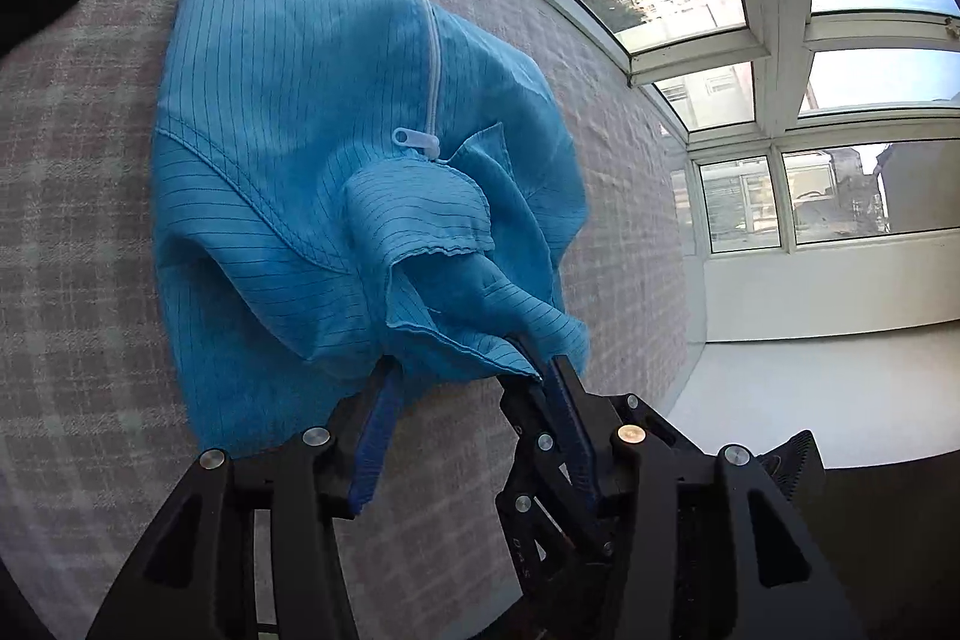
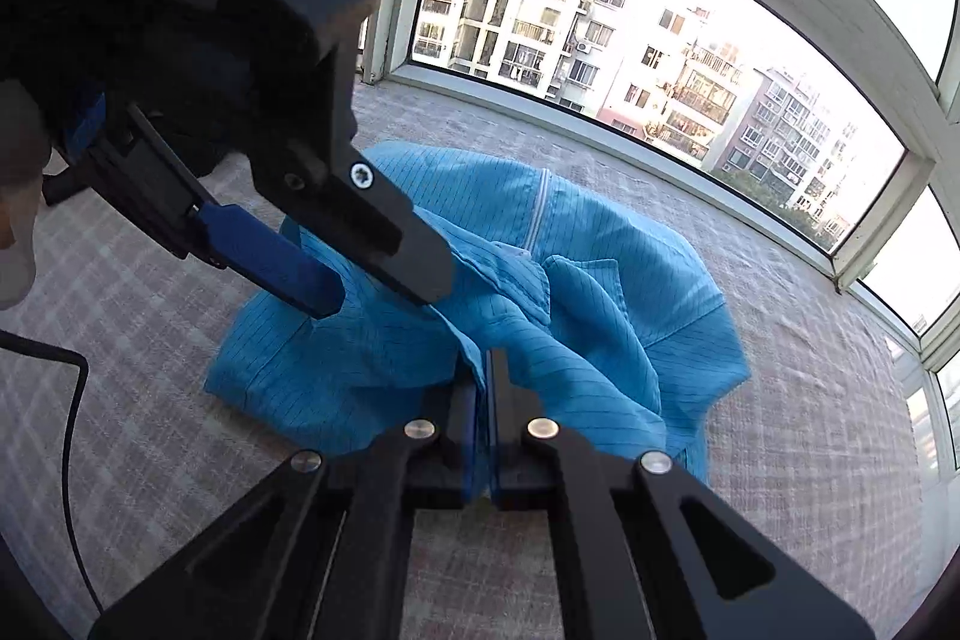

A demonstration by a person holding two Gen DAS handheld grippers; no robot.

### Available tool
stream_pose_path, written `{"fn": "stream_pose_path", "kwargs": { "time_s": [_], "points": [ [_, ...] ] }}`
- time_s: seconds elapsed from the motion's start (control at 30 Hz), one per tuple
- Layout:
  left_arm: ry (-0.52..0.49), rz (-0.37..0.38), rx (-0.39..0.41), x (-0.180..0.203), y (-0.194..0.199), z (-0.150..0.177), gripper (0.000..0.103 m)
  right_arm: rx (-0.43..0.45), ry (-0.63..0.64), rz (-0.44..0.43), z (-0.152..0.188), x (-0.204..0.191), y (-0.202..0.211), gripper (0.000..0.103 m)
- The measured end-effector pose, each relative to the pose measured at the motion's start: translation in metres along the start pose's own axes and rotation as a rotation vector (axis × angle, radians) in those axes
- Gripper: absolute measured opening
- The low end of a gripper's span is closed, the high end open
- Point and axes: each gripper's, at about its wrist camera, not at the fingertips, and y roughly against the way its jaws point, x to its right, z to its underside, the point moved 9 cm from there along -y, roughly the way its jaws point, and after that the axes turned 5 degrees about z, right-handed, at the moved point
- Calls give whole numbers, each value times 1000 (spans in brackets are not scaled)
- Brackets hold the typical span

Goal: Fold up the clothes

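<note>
Right now we see the blue jacket (image 1: 270, 100) lying crumpled on the surface (image 1: 72, 220), which is covered with a pale checked cloth. The jacket has thin dark stripes. Its white zipper (image 1: 431, 70) runs down the middle and its pull tab (image 1: 414, 139) lies flat near the collar. The far half of the jacket lies fairly flat, while the near half is gathered into loose folds that rise toward both tools.

Our left tool (image 1: 471, 376) is released: its two blue-padded fingers stand well apart, one on each side of a raised bunch of fabric at the near edge. The cloth drapes over the tips, but the pads do not press together on it. From the right wrist view, that same tool reaches in from the upper left, angled down onto the jacket.

Our right tool (image 2: 480, 388) is clenched on the jacket. Its pads sit close together with a fold of blue fabric pinched between them, and that fold rises from the surface into the grip. It sits just beside the left tool's nearer finger.

Beyond the surface, large windows (image 2: 600, 10) show apartment blocks in daylight. A black cable (image 2: 66, 400) runs along the left edge of the right wrist view.
</note>
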Motion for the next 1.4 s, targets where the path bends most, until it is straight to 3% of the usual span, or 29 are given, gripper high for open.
{"fn": "stream_pose_path", "kwargs": {
  "time_s": [0.17, 0.33, 0.5, 0.6, 0.73, 0.9, 0.97, 1.1, 1.23, 1.4],
  "points": [
    [-16, -41, -1, -3, -7, -2, 45, -27, -18, -47, 2, -1, -3, 3],
    [-19, 29, 40, 3, -11, -3, 17, -39, -20, -60, 3, -4, -5, 3],
    [-23, 123, 102, 12, -9, -3, 4, -51, -81, -76, 6, 3, -5, 3],
    [3, 249, 173, 12, -3, -2, 3, -63, -182, -138, 8, 9, -7, 3],
    [160, 471, 252, -4, -10, -3, 1, -83, -239, -174, 12, 4, -6, 3],
    [334, 859, 242, -6, -26, -7, 2, -112, -242, -243, 16, -14, -9, 3],
    [368, 953, 229, -12, -35, -7, 2, -129, -235, -274, 19, -20, -5, 7],
    [399, 996, 188, -30, -46, -3, 1, -175, -308, -354, 34, -4, 11, 18],
    [363, 964, 180, -33, -43, -2, 1, -193, -427, -401, 26, 30, 6, 19],
    [347, 946, 171, -39, -38, -2, 1, -231, -374, -425, 6, 34, -26, 16]
  ]
}}
